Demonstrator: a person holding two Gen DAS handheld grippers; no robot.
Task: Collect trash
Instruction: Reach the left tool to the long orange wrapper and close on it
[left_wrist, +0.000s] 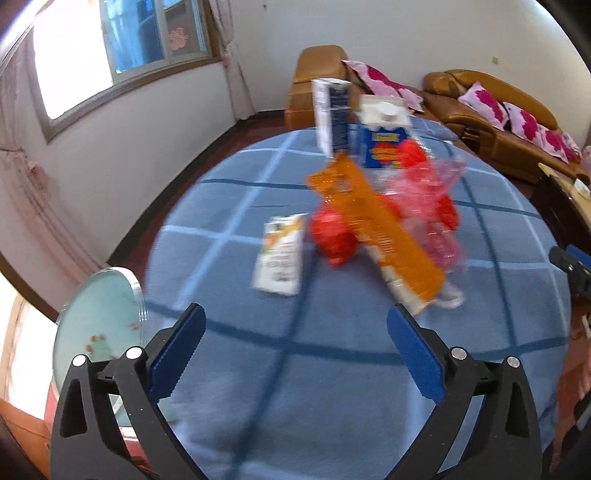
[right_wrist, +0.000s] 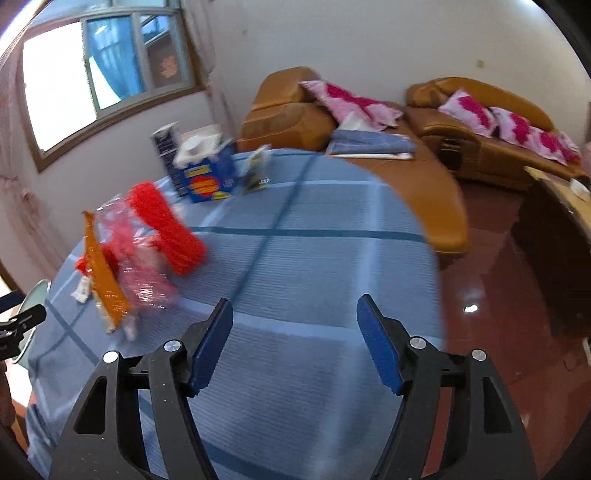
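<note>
Trash lies on a round table under a blue checked cloth. An orange wrapper leans across red foam netting and crumpled pink plastic. A flat white carton lies to their left. Behind stand a blue-and-white carton with a cap and a tall dark-blue box. My left gripper hangs open and empty above the cloth, short of the pile. In the right wrist view the same wrapper, netting and blue carton sit at the left; my right gripper is open, empty, right of them.
A round glass plate juts past the table's left edge. Brown leather sofas with pink cushions line the far wall, with a folded blue cloth on one. A dark wooden cabinet stands right, over glossy red floor. The other gripper's tip shows at right.
</note>
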